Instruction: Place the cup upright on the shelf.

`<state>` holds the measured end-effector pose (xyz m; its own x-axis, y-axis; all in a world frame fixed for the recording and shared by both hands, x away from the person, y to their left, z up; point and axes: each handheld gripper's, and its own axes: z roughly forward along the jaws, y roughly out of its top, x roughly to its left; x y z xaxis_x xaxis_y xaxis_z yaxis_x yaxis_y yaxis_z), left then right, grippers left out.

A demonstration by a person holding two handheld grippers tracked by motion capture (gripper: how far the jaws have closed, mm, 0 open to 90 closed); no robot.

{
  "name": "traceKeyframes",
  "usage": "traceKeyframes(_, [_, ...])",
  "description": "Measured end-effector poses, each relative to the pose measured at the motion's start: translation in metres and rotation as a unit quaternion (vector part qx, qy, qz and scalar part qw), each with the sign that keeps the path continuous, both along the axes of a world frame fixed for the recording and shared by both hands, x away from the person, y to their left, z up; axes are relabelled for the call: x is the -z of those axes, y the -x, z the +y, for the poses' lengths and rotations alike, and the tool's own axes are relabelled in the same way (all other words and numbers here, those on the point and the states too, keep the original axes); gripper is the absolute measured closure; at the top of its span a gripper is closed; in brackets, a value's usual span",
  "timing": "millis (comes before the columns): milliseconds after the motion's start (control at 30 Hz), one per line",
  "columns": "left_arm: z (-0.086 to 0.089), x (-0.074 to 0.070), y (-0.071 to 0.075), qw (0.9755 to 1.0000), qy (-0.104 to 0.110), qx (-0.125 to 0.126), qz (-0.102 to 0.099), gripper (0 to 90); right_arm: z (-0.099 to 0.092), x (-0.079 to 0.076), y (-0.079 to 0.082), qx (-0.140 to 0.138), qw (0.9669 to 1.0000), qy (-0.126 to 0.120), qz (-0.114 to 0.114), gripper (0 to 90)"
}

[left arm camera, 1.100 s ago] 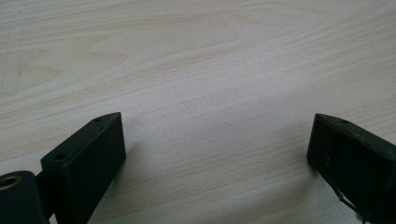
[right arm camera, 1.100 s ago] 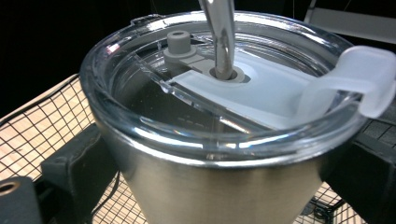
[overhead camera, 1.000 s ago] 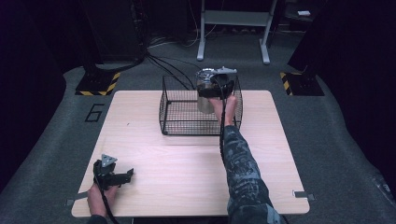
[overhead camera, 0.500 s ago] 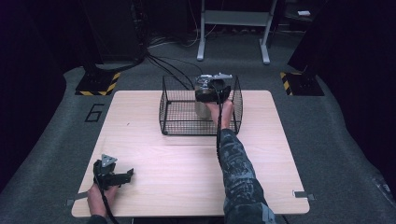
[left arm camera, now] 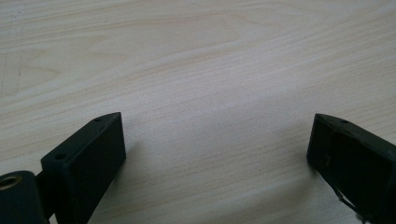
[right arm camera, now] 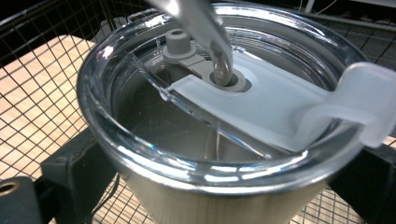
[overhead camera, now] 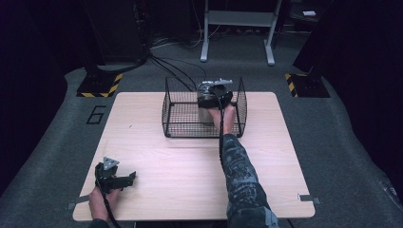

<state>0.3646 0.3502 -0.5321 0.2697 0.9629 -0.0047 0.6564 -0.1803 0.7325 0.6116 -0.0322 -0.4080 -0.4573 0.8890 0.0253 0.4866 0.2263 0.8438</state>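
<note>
Dark room, pale counter (overhead camera: 190, 175): right gripper (overhead camera: 215, 97) clamps a lidded tumbler (right arm camera: 219, 121) inside the wire basket (overhead camera: 176, 111); left gripper (overhead camera: 124, 180) rests wide open, empty. Likely setting down; release next.

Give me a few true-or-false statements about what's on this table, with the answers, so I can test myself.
1. The right gripper holds a metal tumbler inside the wire basket. True.
2. The tumbler has no lid. False: a clear lid covers it.
3. The left gripper is shut on a cup. False: it is open over bare wood.
4. The basket sits at the table's far side. True.
5. The left gripper is inside the basket. False: it rests at the near left corner.
</note>
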Motion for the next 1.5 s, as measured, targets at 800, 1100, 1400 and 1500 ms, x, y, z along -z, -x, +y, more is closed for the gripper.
traceKeyframes(800, [0.0,0.0,0.0,1.0,-0.002,-0.001,-0.002,4.5,-0.005,0.011,0.008,-0.018,0.9997,0.017,0.007,3.2])
traceKeyframes(1100, [0.0,0.0,0.0,1.0,-0.001,-0.001,-0.002,4.5,-0.007,0.007,0.007,-0.015,0.9995,0.014,0.024,0.0])
traceKeyframes(1400, [0.0,0.0,0.0,1.0,-0.002,0.0,-0.003,4.5,-0.014,-0.004,0.012,-0.034,0.9984,0.01,0.043,0.0])
traceKeyframes(1500, [0.0,0.0,0.0,1.0,-0.002,-0.001,-0.002,4.5,-0.019,-0.014,0.02,-0.032,0.9985,0.01,0.043,0.0])
